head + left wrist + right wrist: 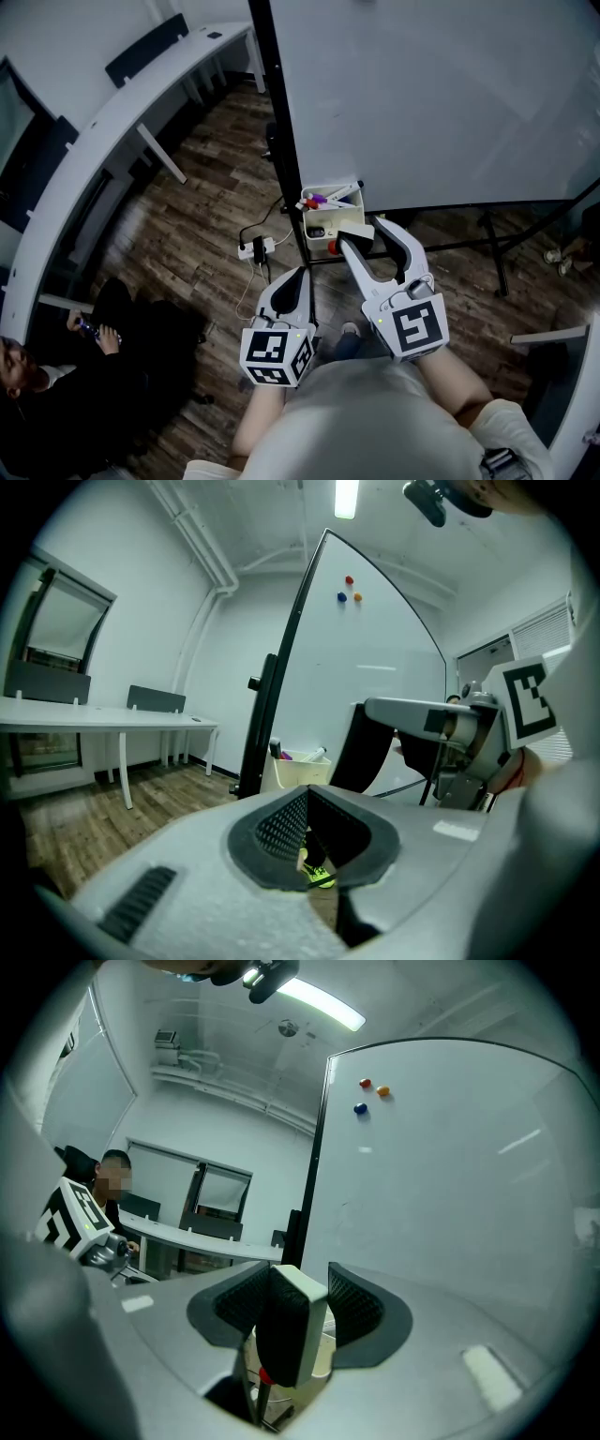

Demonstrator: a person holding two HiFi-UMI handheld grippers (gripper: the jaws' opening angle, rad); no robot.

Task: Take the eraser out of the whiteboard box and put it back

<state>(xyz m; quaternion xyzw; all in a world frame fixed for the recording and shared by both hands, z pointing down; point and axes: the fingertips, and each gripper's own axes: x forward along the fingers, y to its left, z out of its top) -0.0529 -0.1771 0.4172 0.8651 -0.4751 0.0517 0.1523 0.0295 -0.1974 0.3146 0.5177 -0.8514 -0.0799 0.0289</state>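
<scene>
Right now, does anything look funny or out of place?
Only the eraser: it is out of the whiteboard box, pinched in the right gripper close by it. Nothing looks spilled or broken.

The block-shaped felt eraser (289,1330) is black with a white back; the plastic whiteboard box (292,775) is cream. Red, orange and blue round magnets (366,1084) dot the white whiteboard (450,1204).

Right hand-held gripper (298,1305) clamped on eraser (281,1335), whiteboard box (320,1354) behind it, whiteboard (450,1194) with three magnets (367,1084)
</scene>
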